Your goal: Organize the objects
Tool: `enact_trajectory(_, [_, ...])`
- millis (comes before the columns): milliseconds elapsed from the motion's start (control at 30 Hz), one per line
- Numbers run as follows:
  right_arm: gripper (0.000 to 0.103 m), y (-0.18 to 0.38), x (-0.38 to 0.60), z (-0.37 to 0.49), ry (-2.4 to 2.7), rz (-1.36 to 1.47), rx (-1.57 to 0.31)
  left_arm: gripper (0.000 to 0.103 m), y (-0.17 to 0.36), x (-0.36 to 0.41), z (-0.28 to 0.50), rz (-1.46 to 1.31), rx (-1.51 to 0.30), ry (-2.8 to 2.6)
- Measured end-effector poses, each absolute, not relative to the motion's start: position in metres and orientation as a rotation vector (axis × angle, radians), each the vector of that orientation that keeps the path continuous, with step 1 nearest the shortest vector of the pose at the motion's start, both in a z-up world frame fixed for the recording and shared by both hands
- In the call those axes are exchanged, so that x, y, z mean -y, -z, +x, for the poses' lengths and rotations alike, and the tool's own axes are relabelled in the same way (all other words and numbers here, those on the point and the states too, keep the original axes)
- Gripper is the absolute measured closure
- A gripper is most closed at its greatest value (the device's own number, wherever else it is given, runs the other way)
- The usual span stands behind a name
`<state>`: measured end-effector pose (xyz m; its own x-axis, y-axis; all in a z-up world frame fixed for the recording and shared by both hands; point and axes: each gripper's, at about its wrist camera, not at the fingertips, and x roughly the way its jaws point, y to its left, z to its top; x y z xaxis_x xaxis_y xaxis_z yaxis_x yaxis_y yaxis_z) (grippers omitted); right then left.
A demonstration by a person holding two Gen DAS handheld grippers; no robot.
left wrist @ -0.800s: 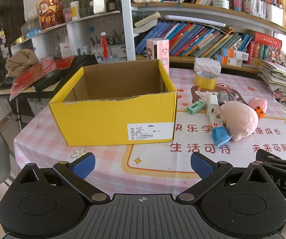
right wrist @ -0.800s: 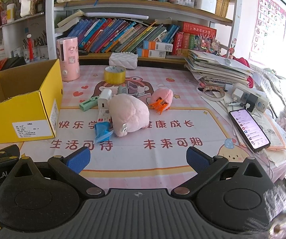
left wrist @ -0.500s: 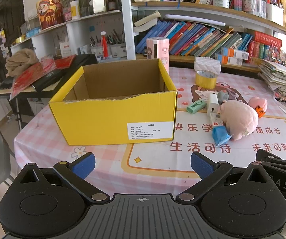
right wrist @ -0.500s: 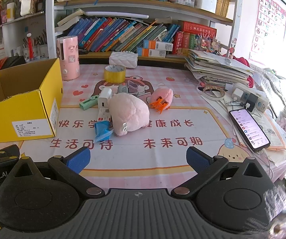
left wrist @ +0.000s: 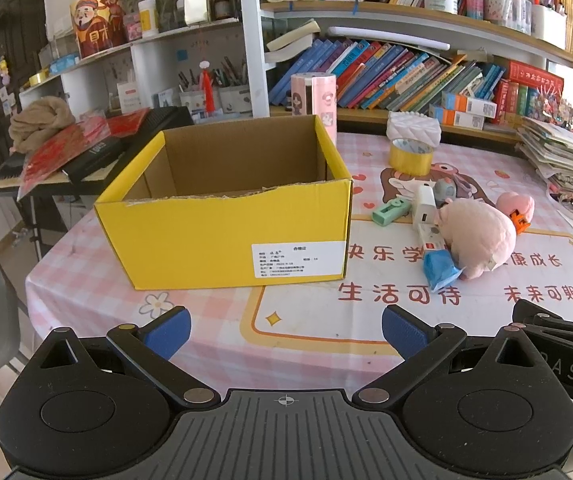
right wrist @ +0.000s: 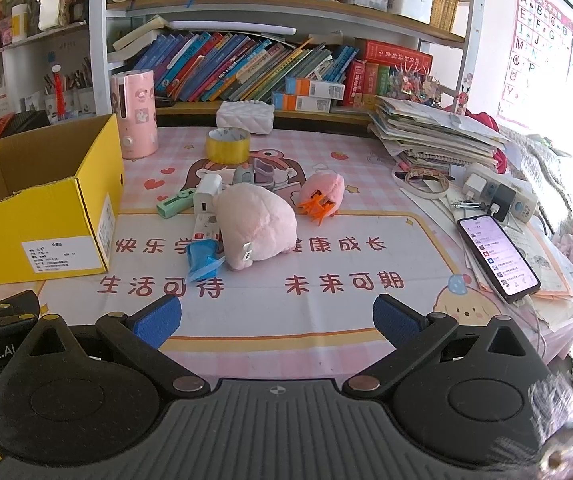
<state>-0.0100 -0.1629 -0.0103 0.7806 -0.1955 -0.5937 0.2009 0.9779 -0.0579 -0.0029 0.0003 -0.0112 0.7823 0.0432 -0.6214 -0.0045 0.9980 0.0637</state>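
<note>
Task looks unstarted. Yellow cardboard box (left wrist: 226, 216) appears empty inside. Pink plush toy (right wrist: 258, 226), tape roll (right wrist: 227, 145) and small items lie loose on the surface (right wrist: 326, 304). Left claw (left wrist: 286, 330) and right claw (right wrist: 276, 320) both spread wide, holding nothing.

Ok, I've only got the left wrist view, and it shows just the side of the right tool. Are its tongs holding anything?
Observer: No. The right tongs are open and empty, hovering short of the pink plush.
Reviewer: Anything further right that I can't see?
Observer: A phone with its screen lit lies far right of the plush.
Reviewer: Is it plugged in?
Observer: Cannot tell, but a white power strip sits just behind it.
</note>
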Motion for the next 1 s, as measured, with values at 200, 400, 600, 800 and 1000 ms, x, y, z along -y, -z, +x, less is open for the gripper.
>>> enact_trajectory(200, [0.0,0.01,0.163,-0.01,0.215,0.008,-0.641,0.0,0.01,0.0,-0.002,0.06,-0.673,-0.026])
enact_trajectory(400, [0.0,0.01,0.163,-0.009,0.215,0.007,-0.642,0.0,0.012,0.001,-0.002,0.059,-0.677,-0.025])
enact_trajectory(600, [0.0,0.016,0.168,-0.01,0.219,0.011,-0.651,0.0,0.011,0.006,0.001,0.065,-0.685,-0.022])
enact_trajectory(800, [0.0,0.013,0.174,-0.003,0.208,0.018,-0.652,0.0,0.006,0.012,0.01,0.063,-0.681,-0.035])
enact_trajectory(1000, [0.0,0.011,0.181,0.01,0.192,0.01,-0.66,0.0,0.005,0.02,0.02,0.056,-0.689,-0.048])
